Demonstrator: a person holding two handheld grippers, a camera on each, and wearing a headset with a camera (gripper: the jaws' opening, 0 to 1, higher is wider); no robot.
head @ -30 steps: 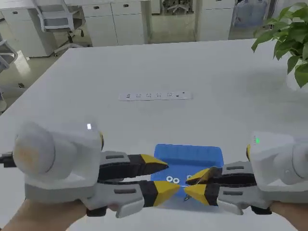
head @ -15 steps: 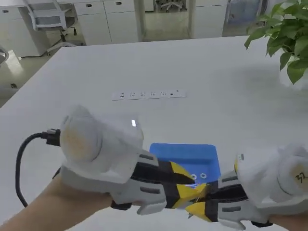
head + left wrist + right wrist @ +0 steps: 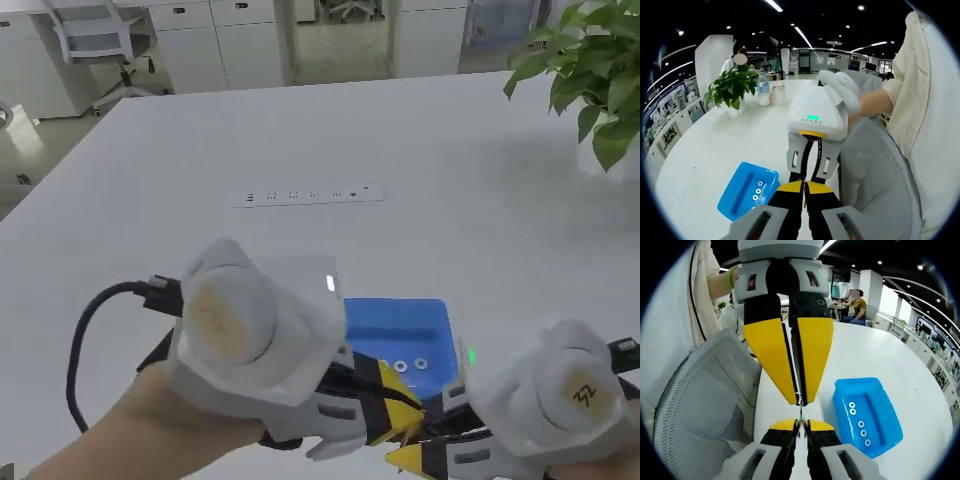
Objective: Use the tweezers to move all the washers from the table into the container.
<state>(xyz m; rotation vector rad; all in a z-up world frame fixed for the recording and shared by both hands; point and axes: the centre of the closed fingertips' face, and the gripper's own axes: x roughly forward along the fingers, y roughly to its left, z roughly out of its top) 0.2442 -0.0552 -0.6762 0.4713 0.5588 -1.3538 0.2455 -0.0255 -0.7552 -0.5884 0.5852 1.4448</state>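
The white table (image 3: 480, 200) carried a blue container (image 3: 400, 322) near its close edge, sitting flat on the bare top. Beyond the container, toward the middle of the table, a white power strip (image 3: 307, 196) lay flat, well apart from it. Farther off and to the container's right, a leafy potted plant (image 3: 585, 80) stood. In the left gripper view, two pale jars (image 3: 771, 93) stood far beyond the container on that same side.
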